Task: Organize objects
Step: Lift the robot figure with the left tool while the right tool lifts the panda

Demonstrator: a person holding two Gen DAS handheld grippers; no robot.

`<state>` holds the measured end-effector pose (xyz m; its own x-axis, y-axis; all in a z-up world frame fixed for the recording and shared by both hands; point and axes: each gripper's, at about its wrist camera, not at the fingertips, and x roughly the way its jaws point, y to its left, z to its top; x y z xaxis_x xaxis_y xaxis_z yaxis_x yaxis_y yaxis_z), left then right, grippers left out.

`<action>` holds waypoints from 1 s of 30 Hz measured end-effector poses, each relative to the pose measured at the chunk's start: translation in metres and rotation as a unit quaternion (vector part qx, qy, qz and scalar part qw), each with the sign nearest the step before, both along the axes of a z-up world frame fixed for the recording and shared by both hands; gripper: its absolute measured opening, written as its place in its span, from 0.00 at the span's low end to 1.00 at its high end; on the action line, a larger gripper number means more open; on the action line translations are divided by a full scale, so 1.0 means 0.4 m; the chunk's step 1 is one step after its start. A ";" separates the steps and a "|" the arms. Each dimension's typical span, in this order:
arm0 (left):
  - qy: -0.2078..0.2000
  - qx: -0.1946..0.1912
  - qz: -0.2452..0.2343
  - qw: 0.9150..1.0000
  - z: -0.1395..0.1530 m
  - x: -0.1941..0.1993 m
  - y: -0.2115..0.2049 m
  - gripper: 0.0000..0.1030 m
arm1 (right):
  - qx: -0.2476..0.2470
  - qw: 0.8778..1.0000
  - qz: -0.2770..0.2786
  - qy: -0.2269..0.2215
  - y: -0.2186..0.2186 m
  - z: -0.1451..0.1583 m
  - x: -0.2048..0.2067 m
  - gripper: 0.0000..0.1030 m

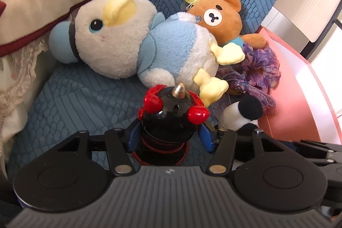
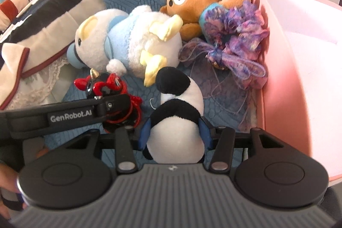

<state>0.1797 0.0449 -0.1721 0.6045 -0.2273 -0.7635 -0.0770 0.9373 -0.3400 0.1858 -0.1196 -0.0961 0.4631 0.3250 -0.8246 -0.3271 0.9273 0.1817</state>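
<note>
A soft, light panda plush (image 2: 177, 121) is squeezed at its body by the right gripper (image 2: 174, 136); the hard, glossy figurine (image 1: 168, 119) is gripped in the left gripper (image 1: 167, 138).

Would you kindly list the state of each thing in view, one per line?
left gripper: shut on the black and red figure, upright.
right gripper: shut on the panda plush.
penguin plush: lying on its side on the blue cushion.
brown bear: lying on its back against the cushion.
purple scrunchie: resting beside the pink box.
pink box: open.
</note>
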 end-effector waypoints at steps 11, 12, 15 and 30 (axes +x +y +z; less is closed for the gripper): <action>-0.035 -0.016 0.014 0.999 0.169 -0.042 -0.022 0.61 | 0.049 0.999 -0.006 -0.009 -0.041 0.114 -0.003 0.50; -0.039 -0.013 0.016 0.999 0.185 -0.045 -0.024 0.61 | 0.050 0.999 -0.004 -0.013 -0.044 0.130 -0.004 0.50; -0.042 -0.022 0.020 0.999 0.223 -0.051 -0.019 0.61 | 0.047 0.998 0.001 -0.028 -0.050 0.174 -0.006 0.50; -0.056 -0.025 0.018 0.998 0.386 -0.041 -0.059 0.61 | 0.081 0.993 -0.005 -0.082 -0.132 0.365 0.027 0.50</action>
<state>0.1633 0.0214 -0.0176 0.6933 -0.2407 -0.6793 -0.0692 0.9160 -0.3952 0.1966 -0.1722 0.0498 0.5903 0.4414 -0.6759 -0.3549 0.8939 0.2738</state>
